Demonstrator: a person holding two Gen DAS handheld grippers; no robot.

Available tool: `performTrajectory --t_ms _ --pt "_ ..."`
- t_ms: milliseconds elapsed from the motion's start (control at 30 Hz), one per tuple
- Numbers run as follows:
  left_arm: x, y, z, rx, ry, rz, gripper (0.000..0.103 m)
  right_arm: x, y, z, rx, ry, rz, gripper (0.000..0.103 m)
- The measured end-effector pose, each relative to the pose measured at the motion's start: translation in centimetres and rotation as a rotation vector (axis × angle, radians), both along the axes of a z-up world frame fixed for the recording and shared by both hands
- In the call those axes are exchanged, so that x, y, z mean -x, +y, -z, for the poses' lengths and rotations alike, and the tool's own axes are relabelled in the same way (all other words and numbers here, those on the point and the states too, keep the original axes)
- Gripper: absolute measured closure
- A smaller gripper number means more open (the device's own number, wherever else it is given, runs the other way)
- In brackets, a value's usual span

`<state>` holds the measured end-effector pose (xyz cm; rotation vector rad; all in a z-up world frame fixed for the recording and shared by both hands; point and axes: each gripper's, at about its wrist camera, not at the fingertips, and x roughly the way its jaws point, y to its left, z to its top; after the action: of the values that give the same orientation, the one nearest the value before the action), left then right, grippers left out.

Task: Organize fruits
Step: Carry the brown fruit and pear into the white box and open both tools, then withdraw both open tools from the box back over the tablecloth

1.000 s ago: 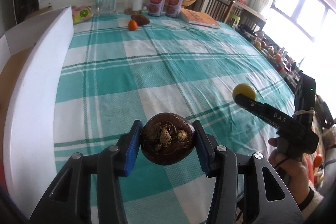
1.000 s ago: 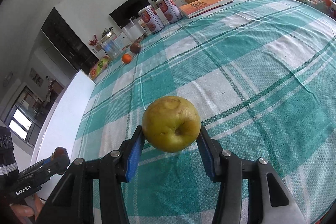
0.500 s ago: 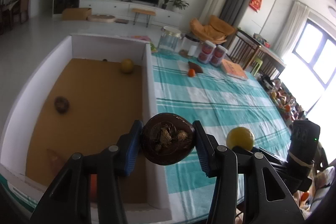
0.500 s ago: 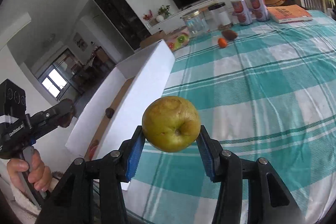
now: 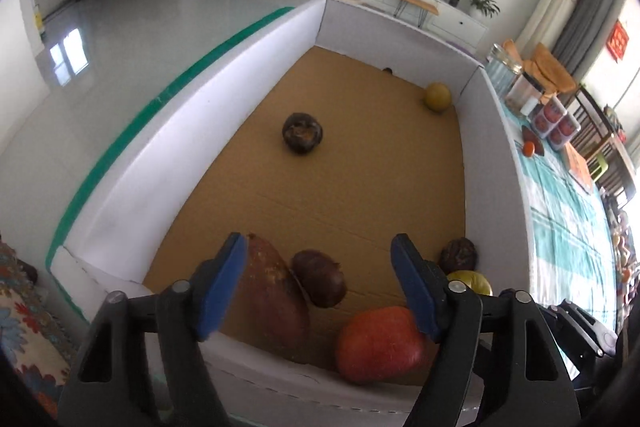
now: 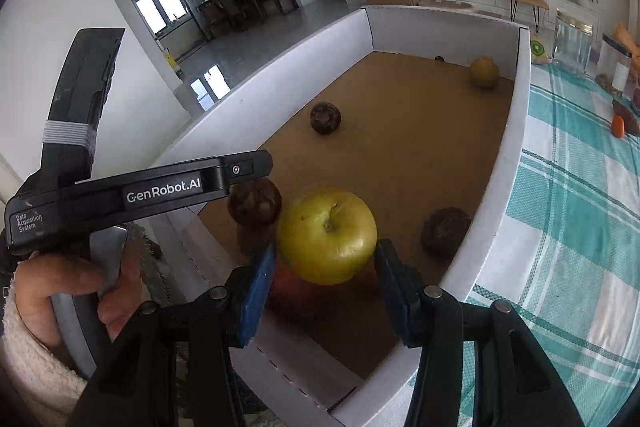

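My left gripper (image 5: 318, 243) hangs over a white-walled box (image 5: 200, 131) with a brown cardboard floor, its jaws opening wide. A dark brown fruit (image 5: 320, 283) lies free below and between them, touching neither pad. My right gripper (image 6: 325, 249) is over the box's near end with its jaws opening. The yellow-green apple (image 6: 326, 235) sits between the pads with gaps on both sides. In the right wrist view the left gripper (image 6: 256, 167) shows side-on just above the dark fruit (image 6: 254, 203).
Inside the box lie a reddish-brown tuber (image 5: 272, 299), a red fruit (image 5: 378, 343), two more dark fruits (image 5: 302, 133) (image 5: 458, 255) and a yellow-brown fruit (image 5: 438, 98). To the right, the teal checked tablecloth (image 6: 580, 227) holds a small orange fruit (image 6: 618, 126), jars and cans.
Both grippers swung left from above the tablecloth to above the box. Each was shut on its fruit; both jaws have spread and the dark fruit and the apple are let go.
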<state>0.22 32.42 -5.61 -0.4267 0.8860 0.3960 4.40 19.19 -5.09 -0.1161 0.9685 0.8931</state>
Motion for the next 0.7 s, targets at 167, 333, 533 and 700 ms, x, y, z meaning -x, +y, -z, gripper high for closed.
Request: performTrajectory --t_ms 167,333,533,700 --pt "-0.3 -1.6 -1.2 -0.041 -0.048 -0.007 0.023 -0.2 -5.2 -1.5 -0.085 -0.069 0.130 0.028" --pt "-1.1 -5.6 -3.0 -0.012 -0.133 0.101 0.018 -1.4 -14.2 -1.0 -0.088 -0.175 0.374 0.006" --pt "-3.0 -14.0 -3.9 0.089 -0.186 0.340 0.018 -4.9 -26.2 5.4 0.246 -0.227 0.683 0.006" --pt "-4.6 -22.9 -2.6 0.129 -0.130 0.546 0.017 -5.5 -35.3 7.0 0.186 -0.110 0.903 0.006"
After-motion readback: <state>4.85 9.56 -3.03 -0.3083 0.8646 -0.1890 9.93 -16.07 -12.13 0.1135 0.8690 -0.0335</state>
